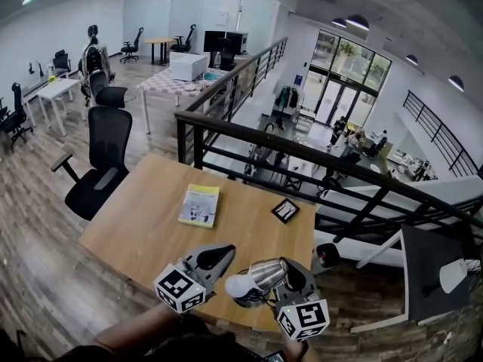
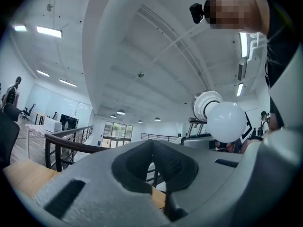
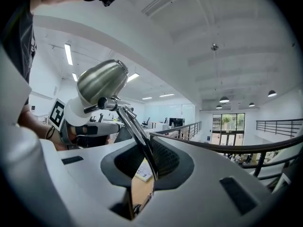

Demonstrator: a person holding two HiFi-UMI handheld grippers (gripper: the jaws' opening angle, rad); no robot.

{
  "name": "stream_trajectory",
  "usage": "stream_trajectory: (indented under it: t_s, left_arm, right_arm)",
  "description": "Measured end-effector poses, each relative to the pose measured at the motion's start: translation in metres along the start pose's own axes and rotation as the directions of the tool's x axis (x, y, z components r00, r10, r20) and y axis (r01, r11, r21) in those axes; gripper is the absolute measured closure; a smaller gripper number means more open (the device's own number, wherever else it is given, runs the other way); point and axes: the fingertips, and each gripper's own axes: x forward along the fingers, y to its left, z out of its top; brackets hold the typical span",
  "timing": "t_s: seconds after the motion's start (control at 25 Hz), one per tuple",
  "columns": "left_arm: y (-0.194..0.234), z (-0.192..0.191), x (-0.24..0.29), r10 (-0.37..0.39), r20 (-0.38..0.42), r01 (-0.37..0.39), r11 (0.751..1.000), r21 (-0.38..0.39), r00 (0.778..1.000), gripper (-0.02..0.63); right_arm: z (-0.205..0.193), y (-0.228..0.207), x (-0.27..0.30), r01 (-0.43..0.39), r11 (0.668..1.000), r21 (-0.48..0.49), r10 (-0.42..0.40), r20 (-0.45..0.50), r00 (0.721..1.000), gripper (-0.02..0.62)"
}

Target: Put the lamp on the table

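The lamp [image 1: 259,277] has a brushed-metal shade and a white bulb [image 1: 238,286], and it hangs over the near edge of the wooden table [image 1: 143,225]. My right gripper [image 1: 293,277] is shut on its thin metal arm [image 3: 137,131], which runs up between the jaws to the shade [image 3: 102,82]. My left gripper [image 1: 220,255] sits just left of the lamp, shut and holding nothing. In the left gripper view the bulb [image 2: 226,121] shows to the right of the left gripper [image 2: 152,162], apart from it.
A yellow-green book [image 1: 199,204] and a small black square item [image 1: 285,210] lie on the table's far half. A black office chair [image 1: 102,168] stands at the table's left. A dark railing [image 1: 302,153] runs behind the table, with a drop to a lower floor beyond.
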Motion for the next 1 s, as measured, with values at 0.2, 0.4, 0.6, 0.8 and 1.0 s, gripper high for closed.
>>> stream_trajectory:
  t_s: [0.2, 0.4, 0.6, 0.8, 1.0]
  left_arm:
    - [0.002, -0.01, 0.018, 0.012, -0.027, -0.012, 1.0, 0.01, 1.0, 0.598]
    - [0.007, -0.017, 0.042, -0.001, -0.035, 0.001, 1.0, 0.0, 0.999, 0.598]
    - [0.016, -0.023, 0.062, -0.007, -0.037, 0.007, 1.0, 0.008, 0.999, 0.598]
    - [0.028, -0.031, 0.072, 0.002, -0.065, -0.002, 1.0, 0.009, 0.998, 0.598]
    - [0.045, -0.039, 0.081, 0.002, -0.078, -0.002, 1.0, 0.002, 0.997, 0.598]
  right_arm:
    - [-0.001, -0.026, 0.002, 0.001, 1.0, 0.015, -0.001, 0.006, 1.0, 0.541]
    - [-0.014, -0.047, 0.012, 0.003, 1.0, 0.026, -0.003, -0.014, 1.0, 0.541]
    - [-0.025, -0.062, 0.025, 0.005, 1.0, 0.026, -0.004, -0.032, 0.999, 0.541]
    - [-0.031, -0.076, 0.033, 0.019, 0.999, 0.027, -0.018, -0.045, 0.999, 0.541]
    - [-0.044, -0.092, 0.046, 0.05, 0.998, 0.041, -0.048, -0.062, 0.997, 0.541]
